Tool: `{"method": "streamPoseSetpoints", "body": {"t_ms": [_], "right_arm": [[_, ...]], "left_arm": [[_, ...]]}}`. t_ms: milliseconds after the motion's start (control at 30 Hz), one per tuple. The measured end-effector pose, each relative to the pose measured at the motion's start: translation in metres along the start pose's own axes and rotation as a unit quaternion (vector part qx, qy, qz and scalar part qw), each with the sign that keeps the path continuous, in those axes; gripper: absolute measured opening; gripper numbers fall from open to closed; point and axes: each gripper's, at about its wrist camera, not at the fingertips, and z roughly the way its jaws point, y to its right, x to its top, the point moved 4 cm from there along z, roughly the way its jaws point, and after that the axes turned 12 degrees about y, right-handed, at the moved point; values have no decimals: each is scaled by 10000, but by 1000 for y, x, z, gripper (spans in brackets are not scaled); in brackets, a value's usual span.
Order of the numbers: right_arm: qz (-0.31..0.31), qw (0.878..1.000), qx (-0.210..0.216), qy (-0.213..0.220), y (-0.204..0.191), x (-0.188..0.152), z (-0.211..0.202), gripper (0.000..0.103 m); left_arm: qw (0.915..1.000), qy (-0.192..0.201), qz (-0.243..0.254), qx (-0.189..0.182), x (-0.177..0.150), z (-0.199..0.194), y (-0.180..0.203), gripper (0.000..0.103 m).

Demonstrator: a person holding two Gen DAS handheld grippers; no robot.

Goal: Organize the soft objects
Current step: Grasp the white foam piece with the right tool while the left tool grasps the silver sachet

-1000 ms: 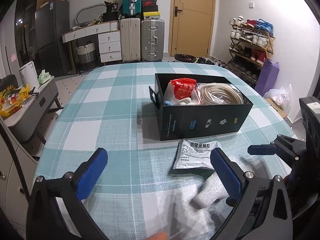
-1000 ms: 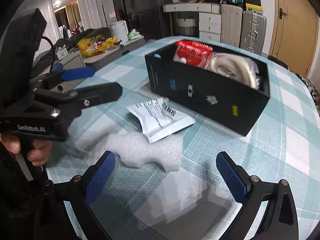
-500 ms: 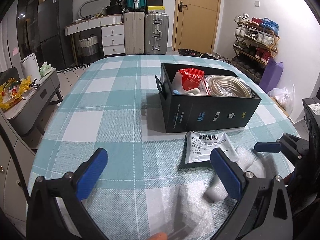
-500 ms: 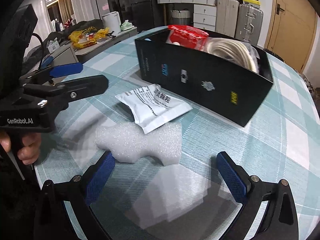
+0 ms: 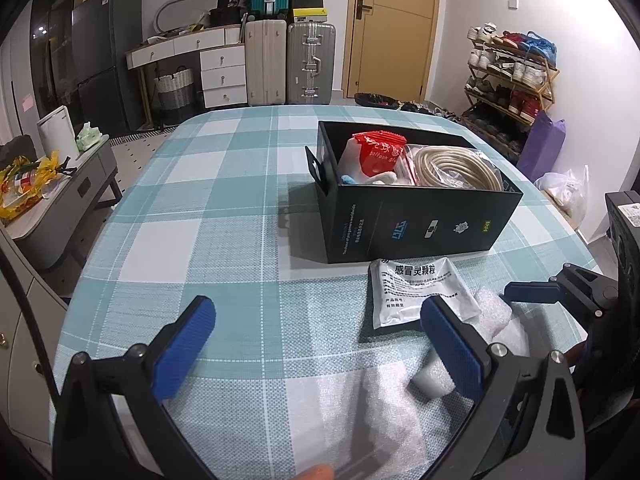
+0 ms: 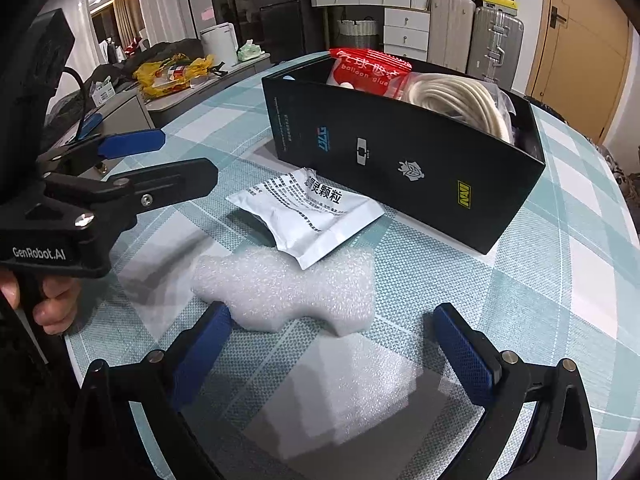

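Both views are evenly lit by indoor ceiling light, with a cool cast on the checked desk [image 5: 224, 240]. The white wall [image 5: 592, 40] at the upper right of the left wrist view is near blown out. Soft shadows fall beside the black box [image 5: 416, 224] toward the left and under the foam piece [image 6: 288, 288]. The fisheye lens bends straight lines strongly toward the edges, and black vignette fills all corners. The centre is sharp; printed text on the white packet [image 6: 308, 212] reads clearly. A pale blurred reflection smears the lower middle of each frame, and the dark room at the upper left of the right wrist view is dim.
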Motion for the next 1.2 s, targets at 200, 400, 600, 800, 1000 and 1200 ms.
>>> {"method": "streamPoseSetpoints", "body": {"t_ms": [200, 400, 600, 800, 1000, 1200], "right_arm": [[-82, 9998, 163, 95, -6, 2, -1, 78], [-178, 9996, 194, 115, -6, 1, -5, 71], [-232, 9995, 158, 145, 2, -1, -15, 71], [-433, 9981, 300, 318, -2, 1, -31, 70], [-328, 9976, 153, 594, 10, 7, -49, 71], [-29, 9957, -115, 922, 30, 14, -57, 71]], "left_arm": [[10000, 18, 27, -8, 1, -3, 0, 103], [10000, 10, 30, -7, 0, -4, 0, 103], [10000, 0, 45, -9, 0, -3, 1, 103], [10000, 21, 73, -23, 1, -5, 3, 103], [10000, 1, 75, -50, -1, -4, 7, 103], [9999, 4, 67, -78, 1, -4, 13, 103]]}}
